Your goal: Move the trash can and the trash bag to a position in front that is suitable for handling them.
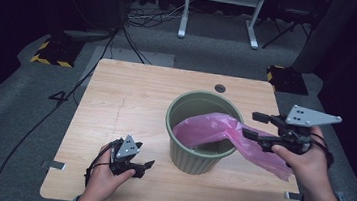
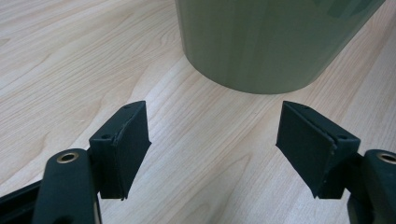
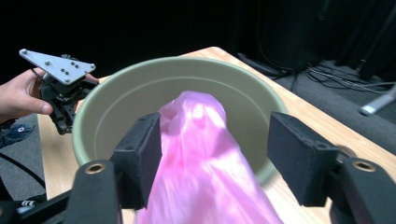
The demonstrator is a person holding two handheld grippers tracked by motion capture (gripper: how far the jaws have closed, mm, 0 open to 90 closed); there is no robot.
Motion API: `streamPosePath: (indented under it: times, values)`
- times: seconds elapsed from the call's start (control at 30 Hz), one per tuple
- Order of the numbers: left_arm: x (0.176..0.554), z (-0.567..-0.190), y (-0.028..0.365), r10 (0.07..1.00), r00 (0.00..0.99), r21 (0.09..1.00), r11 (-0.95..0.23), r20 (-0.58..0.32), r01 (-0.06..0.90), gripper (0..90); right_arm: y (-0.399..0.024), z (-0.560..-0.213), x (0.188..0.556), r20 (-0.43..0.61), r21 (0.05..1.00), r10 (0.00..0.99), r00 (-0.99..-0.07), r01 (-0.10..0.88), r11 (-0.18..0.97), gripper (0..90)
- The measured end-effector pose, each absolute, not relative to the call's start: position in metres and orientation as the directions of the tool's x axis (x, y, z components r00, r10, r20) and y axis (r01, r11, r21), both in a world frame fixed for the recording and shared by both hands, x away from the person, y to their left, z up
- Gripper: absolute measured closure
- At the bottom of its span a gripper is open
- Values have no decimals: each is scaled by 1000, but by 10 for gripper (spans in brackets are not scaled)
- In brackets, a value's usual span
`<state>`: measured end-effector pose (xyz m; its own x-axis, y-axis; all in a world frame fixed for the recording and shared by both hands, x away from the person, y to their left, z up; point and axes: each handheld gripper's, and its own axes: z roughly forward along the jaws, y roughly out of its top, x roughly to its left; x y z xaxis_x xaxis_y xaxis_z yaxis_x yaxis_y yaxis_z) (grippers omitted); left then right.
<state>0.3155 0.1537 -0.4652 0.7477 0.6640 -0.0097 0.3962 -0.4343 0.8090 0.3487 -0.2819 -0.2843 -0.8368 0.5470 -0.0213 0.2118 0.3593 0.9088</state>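
pink bag (image 1: 223, 135): thin plastic, lying half inside the green bin (image 1: 195, 160) and draping out over its rim toward the person's right, the tail trailing down to the table (image 1: 131, 100).
long axis: running from the bin's middle out over the rim to the right gripper (image 1: 256, 126).
right gripper: sitting just beside the rim with its jaws spread; in the right gripper view the bag (image 3: 205, 163) is passing between the pads, brushing one pad (image 3: 144, 154) and standing clear of the other, so nothing is pinching it.
nearer hand: the right one, by far; the bag is lying straight ahead of those jaws.
left gripper (image 1: 140, 168): resting low on the table on the bin's other side, jaws spread and holding nothing; its own view is looking at the bin wall (image 2: 261, 42).
in the way: the bin rim is the one thing the plastic is hanging on; the table around is offering no other obstacle.
judgement: the bag is looking ready to be gripped again or tucked in.
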Motion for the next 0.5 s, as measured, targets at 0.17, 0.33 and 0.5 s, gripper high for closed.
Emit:
streamPosePath:
  times: [0.17, 0.33, 0.5]
  values:
    - [318, -465, 150, 657, 754, 810, -436, -12, 393, 253, -312, -293, 334, -3, 904, 599, -801, 254, 344, 286]
    - [320, -465, 146, 646, 763, 807, -445, -11, 388, 253, -333, -306, 318, 23, 892, 628, -778, 299, 338, 225]
    - [320, -465, 146, 647, 763, 809, -444, -8, 385, 254, -344, -313, 300, 33, 890, 638, -769, 314, 331, 201]
